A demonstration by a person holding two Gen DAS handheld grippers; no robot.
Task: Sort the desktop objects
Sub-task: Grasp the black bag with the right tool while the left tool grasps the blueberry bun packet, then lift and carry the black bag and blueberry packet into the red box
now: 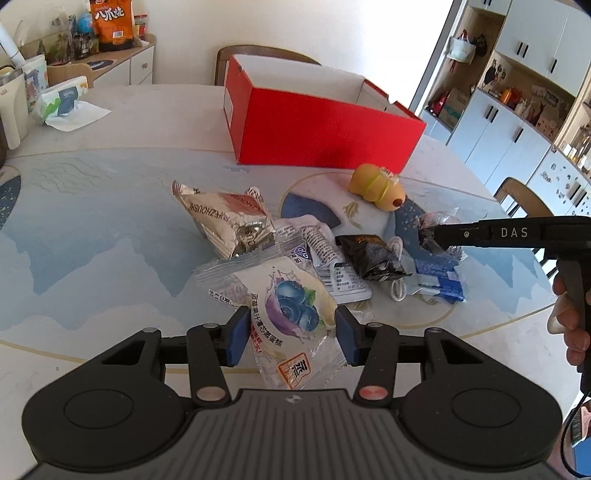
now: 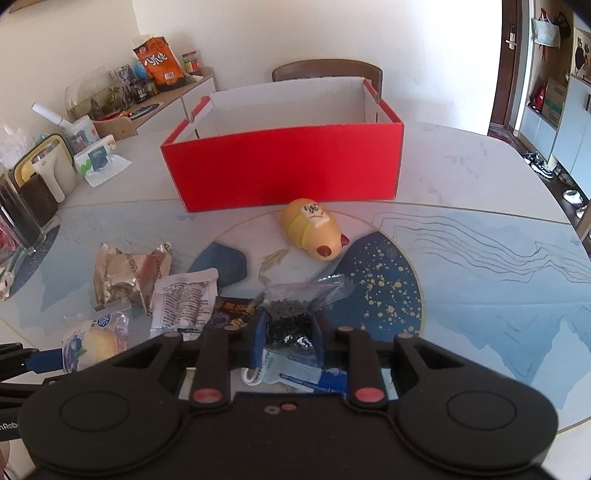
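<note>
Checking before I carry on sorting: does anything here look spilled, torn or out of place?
Nothing is visibly spilled or torn. The odd one out is the yellow toy, lying on its side in front of the red box, apart from the heap of snack packets. The box looks empty as far as its inside shows.

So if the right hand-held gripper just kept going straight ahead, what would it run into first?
Probably the yellow toy, just ahead of the right hand-held gripper, which is shut on a bag of black bits. Behind the toy stands the red box. Depth is uncertain.

chair (image 2: 327, 69), tissue pack (image 1: 61, 99), orange snack bag (image 1: 112, 23)
</note>
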